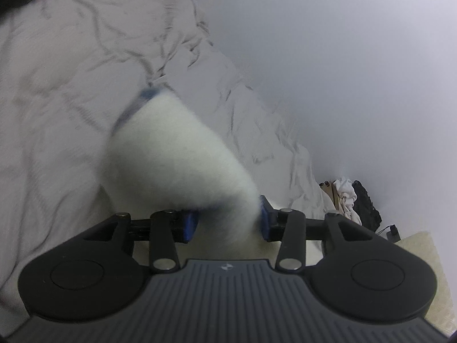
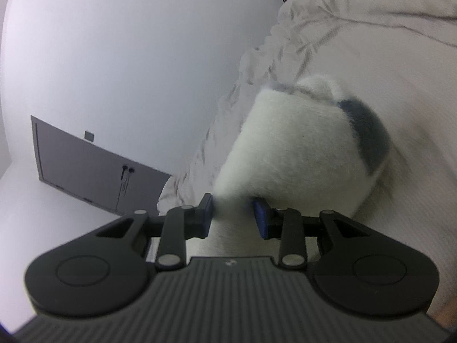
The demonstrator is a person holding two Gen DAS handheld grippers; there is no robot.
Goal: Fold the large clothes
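A fuzzy white garment with a blue trim hangs blurred above the bed. My left gripper is shut on its narrow near end, and the cloth fills the gap between the blue pads. In the right wrist view the same white garment bulges forward with a dark grey patch on its right side. My right gripper is shut on a bunched part of it, which sits between the blue pads. The rest of the garment is hidden behind its own folds.
A crumpled white duvet covers the bed under the garment. A pale wall runs along the bed. A pile of white and black clothes lies at one end. A grey panel with earphones hanging on it stands by the wall.
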